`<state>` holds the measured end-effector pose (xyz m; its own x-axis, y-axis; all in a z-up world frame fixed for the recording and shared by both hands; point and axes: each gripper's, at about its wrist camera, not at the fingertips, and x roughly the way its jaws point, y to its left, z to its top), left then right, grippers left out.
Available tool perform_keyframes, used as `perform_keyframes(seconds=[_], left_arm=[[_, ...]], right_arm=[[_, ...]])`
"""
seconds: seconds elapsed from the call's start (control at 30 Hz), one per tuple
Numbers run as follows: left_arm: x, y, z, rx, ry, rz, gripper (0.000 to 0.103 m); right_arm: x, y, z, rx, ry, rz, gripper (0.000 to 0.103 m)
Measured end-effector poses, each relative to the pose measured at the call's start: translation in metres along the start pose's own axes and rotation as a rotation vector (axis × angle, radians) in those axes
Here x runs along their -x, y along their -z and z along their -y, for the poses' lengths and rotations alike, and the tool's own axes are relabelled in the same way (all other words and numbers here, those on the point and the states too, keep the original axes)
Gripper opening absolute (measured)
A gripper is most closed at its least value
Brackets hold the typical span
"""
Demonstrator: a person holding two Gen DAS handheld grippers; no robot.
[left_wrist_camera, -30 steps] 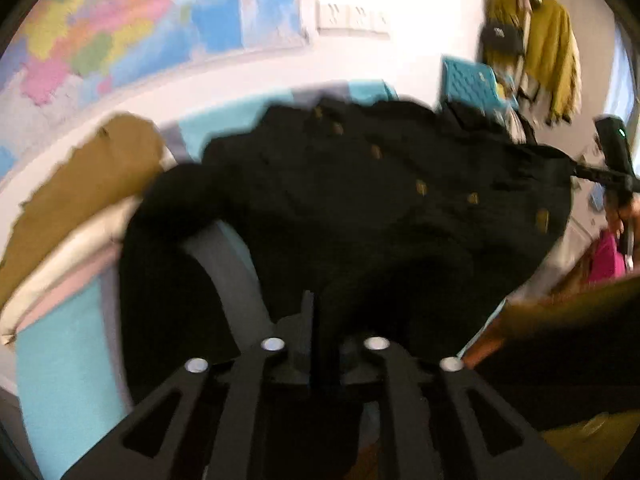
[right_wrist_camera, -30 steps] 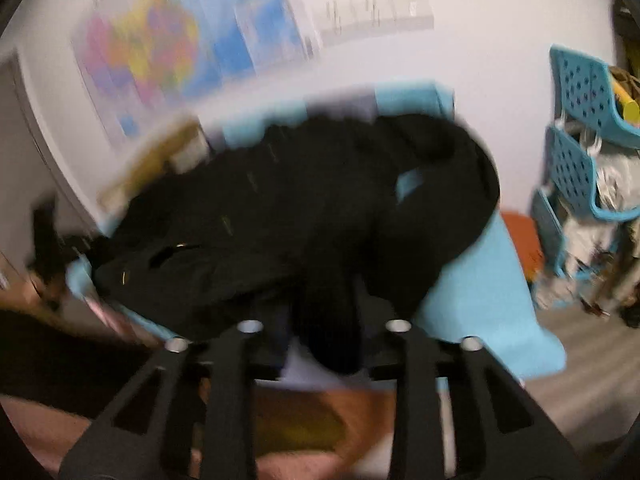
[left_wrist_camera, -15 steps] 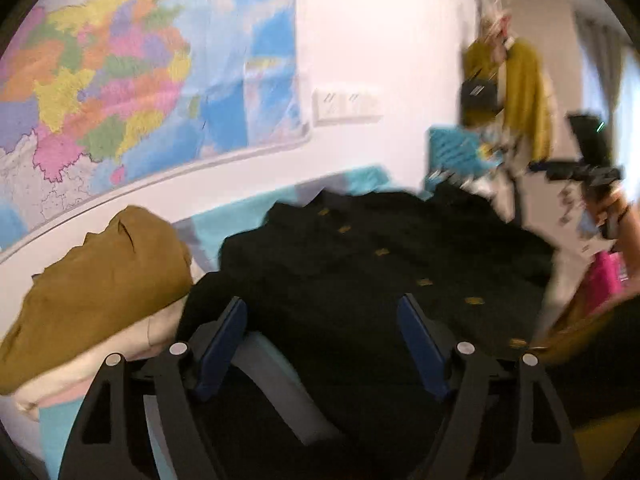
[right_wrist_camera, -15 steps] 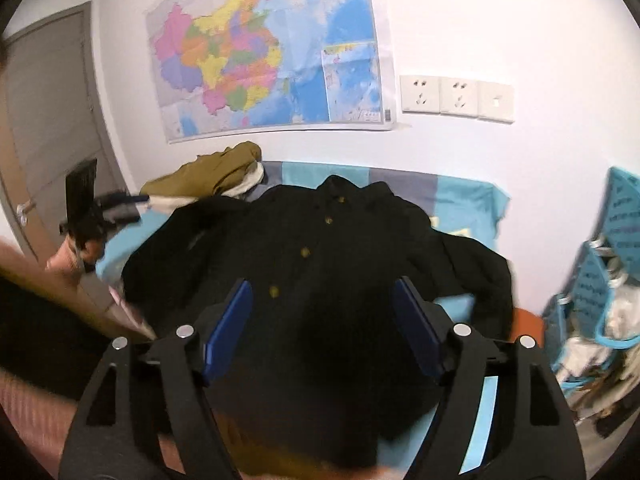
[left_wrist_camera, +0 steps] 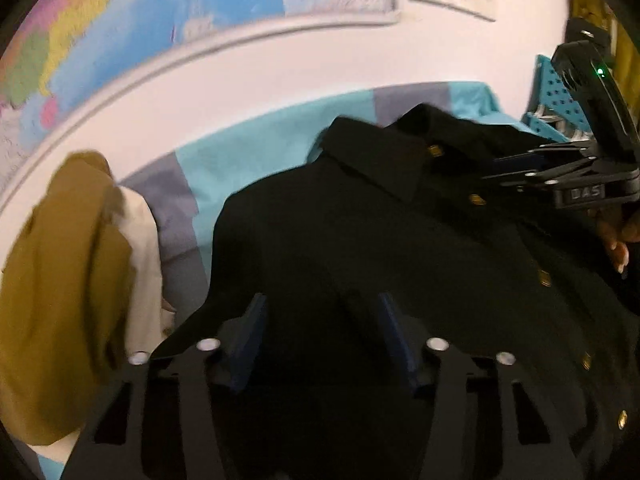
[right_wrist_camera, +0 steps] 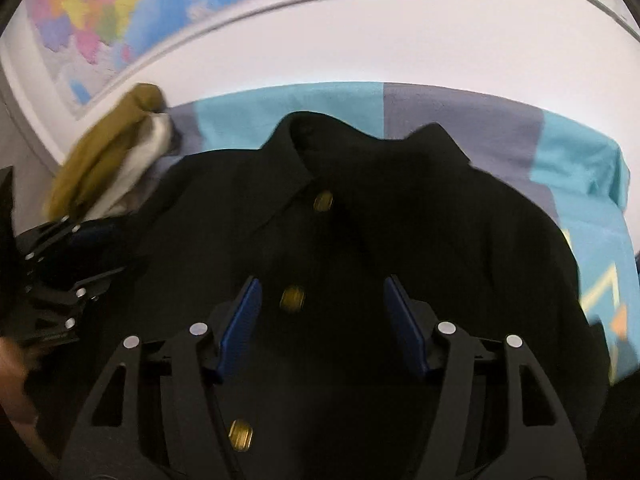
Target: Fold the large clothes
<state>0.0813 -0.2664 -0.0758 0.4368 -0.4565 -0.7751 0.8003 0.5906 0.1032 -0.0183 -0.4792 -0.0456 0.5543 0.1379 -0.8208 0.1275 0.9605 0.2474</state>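
1. On the bed, spread flat over the blue and grey sheet: black coat, collar toward the wall, gold buttons up.
2. Above the coat's left side: left gripper, fingers apart after just narrowing, nothing clamped, cloth only beneath them.
3. Above the button row: right gripper, fingers likewise apart and just narrowing, gripping nothing.
4. Beside the coat, at the bed's left end: mustard garment heaped over a cream one.
5. On the wall behind: coloured map.
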Motion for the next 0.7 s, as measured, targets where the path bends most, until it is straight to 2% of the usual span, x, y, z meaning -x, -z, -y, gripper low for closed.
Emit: perform_keyframes(seconds=[0.07, 0.1, 0.13, 0.17, 0.2, 0.23, 0.4, 0.47, 0.53, 0.6, 0.67, 0.7], left_arm=[[-0.013, -0.001, -0.006, 0.017, -0.015, -0.030, 0.026], [-0.016, 0.000, -0.009, 0.030, -0.021, -0.043, 0.020], [-0.020, -0.001, -0.013, 0.046, -0.021, -0.059, 0.012], [-0.022, -0.001, -0.016, 0.056, -0.016, -0.060, 0.009], [-0.022, -0.002, -0.020, 0.069, -0.005, -0.056, 0.007], [-0.022, -0.005, -0.023, 0.079, 0.003, -0.052, 0.005], [-0.016, -0.020, -0.031, 0.099, 0.005, -0.016, 0.004], [-0.014, -0.030, -0.034, 0.100, -0.023, 0.012, 0.004], [-0.013, -0.035, -0.040, 0.116, -0.047, 0.038, 0.004], [-0.020, -0.037, -0.043, 0.125, -0.087, 0.032, 0.004], [-0.027, -0.034, -0.045, 0.122, -0.085, 0.000, 0.004], [-0.029, -0.031, -0.045, 0.113, -0.072, -0.018, 0.004]], right_arm=[[-0.016, -0.004, -0.004, 0.018, 0.033, -0.013, 0.059], [-0.021, -0.005, -0.006, 0.022, 0.048, -0.010, 0.053], [-0.023, -0.008, -0.008, 0.046, 0.065, 0.006, 0.041], [-0.024, -0.010, -0.009, 0.050, 0.077, 0.007, 0.037], [-0.024, -0.013, -0.008, 0.043, 0.079, 0.012, 0.016], [-0.022, -0.017, -0.007, 0.042, 0.077, 0.015, 0.006], [-0.003, -0.038, -0.003, 0.016, 0.031, 0.099, 0.005], [0.003, -0.052, -0.002, 0.012, 0.016, 0.148, 0.004], [-0.002, -0.059, 0.004, -0.043, -0.010, 0.158, 0.004], [-0.025, -0.058, 0.011, -0.062, -0.007, 0.090, 0.005], [-0.039, -0.051, 0.017, -0.075, 0.000, 0.024, 0.009], [-0.037, -0.047, 0.020, -0.085, -0.017, 0.015, 0.016]])
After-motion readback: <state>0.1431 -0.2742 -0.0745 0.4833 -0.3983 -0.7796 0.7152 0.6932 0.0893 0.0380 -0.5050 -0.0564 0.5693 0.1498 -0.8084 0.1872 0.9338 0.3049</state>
